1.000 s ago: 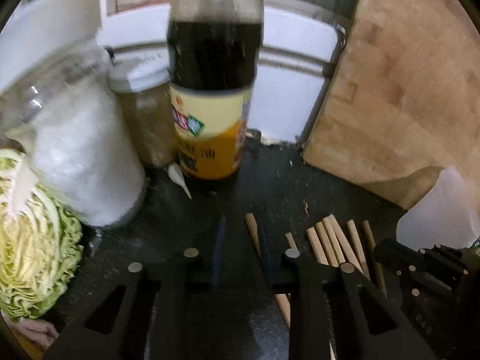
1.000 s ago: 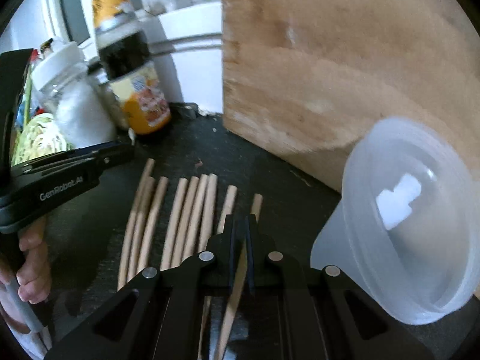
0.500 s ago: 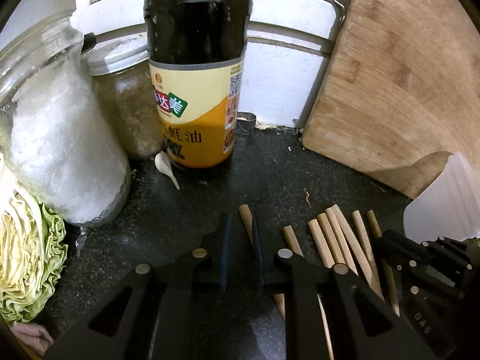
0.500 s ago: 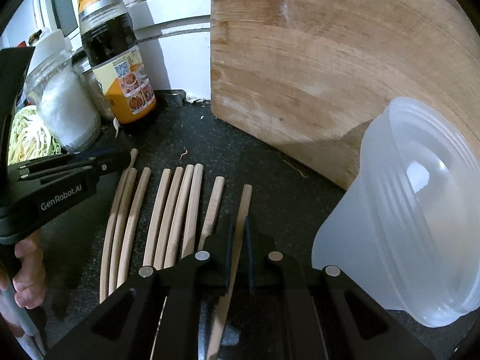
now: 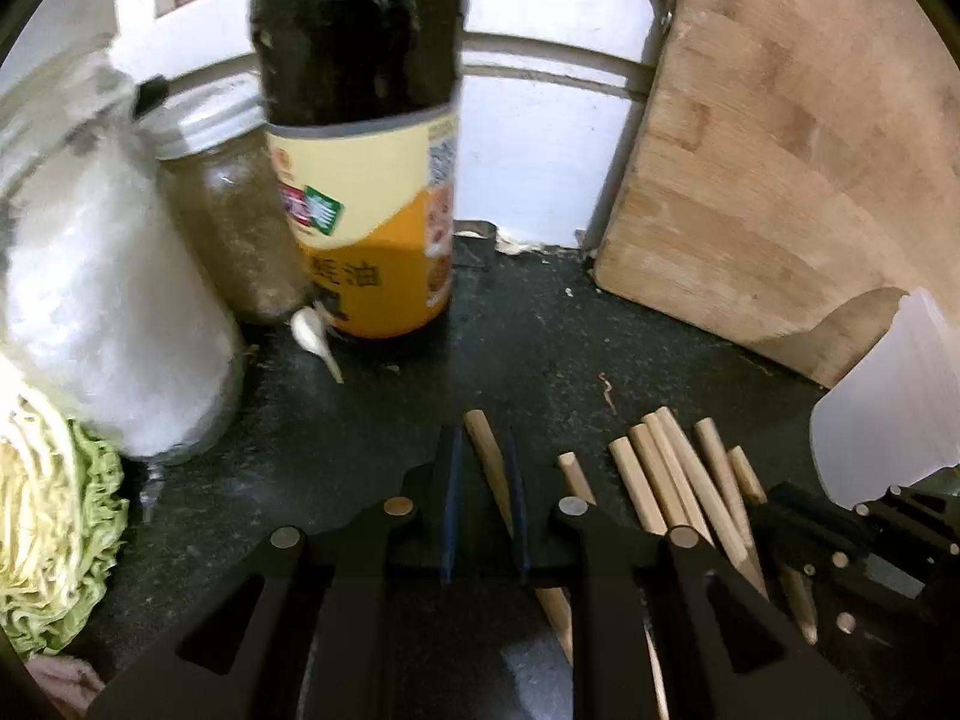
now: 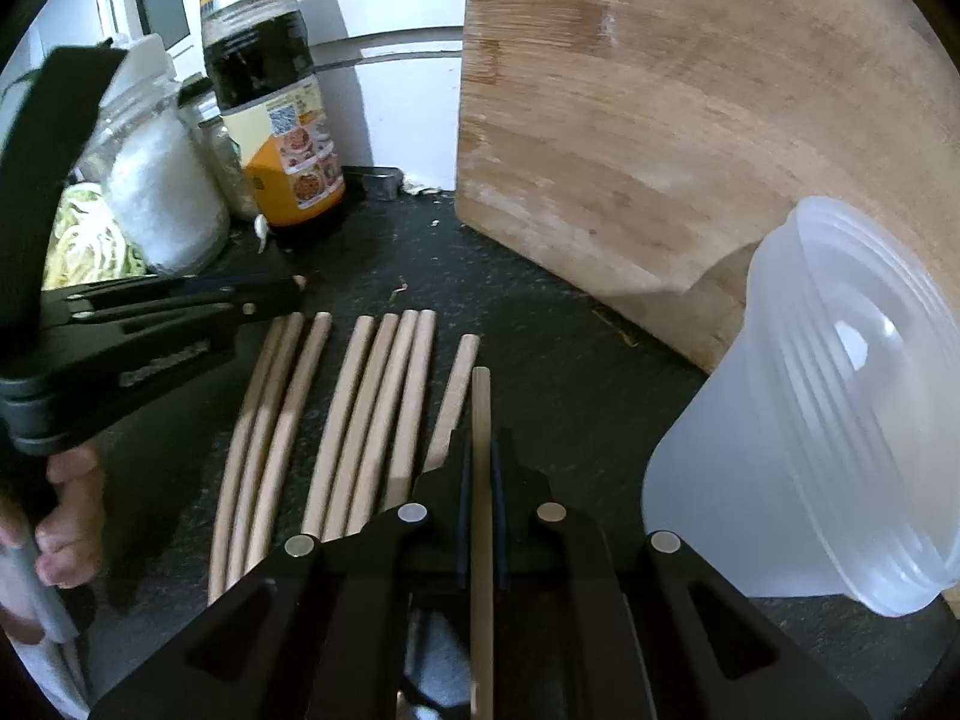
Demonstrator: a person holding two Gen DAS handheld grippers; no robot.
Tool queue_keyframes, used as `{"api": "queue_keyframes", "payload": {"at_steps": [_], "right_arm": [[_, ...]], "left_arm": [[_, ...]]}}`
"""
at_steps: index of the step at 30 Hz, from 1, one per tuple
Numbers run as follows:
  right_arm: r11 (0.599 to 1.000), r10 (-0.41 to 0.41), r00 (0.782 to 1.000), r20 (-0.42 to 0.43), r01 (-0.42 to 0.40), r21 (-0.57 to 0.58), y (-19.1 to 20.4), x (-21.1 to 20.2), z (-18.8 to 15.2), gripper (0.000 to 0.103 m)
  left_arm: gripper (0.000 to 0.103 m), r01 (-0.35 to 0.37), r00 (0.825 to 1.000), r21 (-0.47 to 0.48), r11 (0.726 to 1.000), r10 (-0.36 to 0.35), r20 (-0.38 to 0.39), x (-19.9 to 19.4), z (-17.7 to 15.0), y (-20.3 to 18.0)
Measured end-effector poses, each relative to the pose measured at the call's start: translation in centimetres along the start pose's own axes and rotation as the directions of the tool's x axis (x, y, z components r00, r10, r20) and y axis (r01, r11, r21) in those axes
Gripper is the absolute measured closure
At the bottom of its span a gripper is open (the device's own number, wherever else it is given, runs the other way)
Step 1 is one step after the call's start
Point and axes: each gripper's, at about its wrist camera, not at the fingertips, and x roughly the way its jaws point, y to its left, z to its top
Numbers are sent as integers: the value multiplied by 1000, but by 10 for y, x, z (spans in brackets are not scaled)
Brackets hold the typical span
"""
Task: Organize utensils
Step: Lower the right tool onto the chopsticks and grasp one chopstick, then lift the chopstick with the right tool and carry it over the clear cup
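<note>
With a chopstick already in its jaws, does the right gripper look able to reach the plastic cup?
Probably yes. The right gripper is shut on one chopstick, and the plastic cup lies on its side just to the right, mouth toward the camera. Only bare dark counter lies between them; nothing blocks the way.

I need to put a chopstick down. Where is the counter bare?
Bare dark counter lies between the sauce bottle, the cutting board and the chopstick row, plus a strip between that row and the plastic cup. The jars and cabbage crowd the left.
</note>
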Motion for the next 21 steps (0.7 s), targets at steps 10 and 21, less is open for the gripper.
{"api": "queue_keyframes", "payload": {"at_steps": [10, 21], "right_arm": [[994, 105, 985, 137, -110, 28, -11, -52, 4, 95], [984, 164, 932, 323, -179, 17, -22, -88, 10, 95]], "left_arm": [[90, -38, 999, 45, 998, 38, -3, 5, -2, -7], [97, -38, 999, 100, 994, 37, 10, 14, -3, -18]]}}
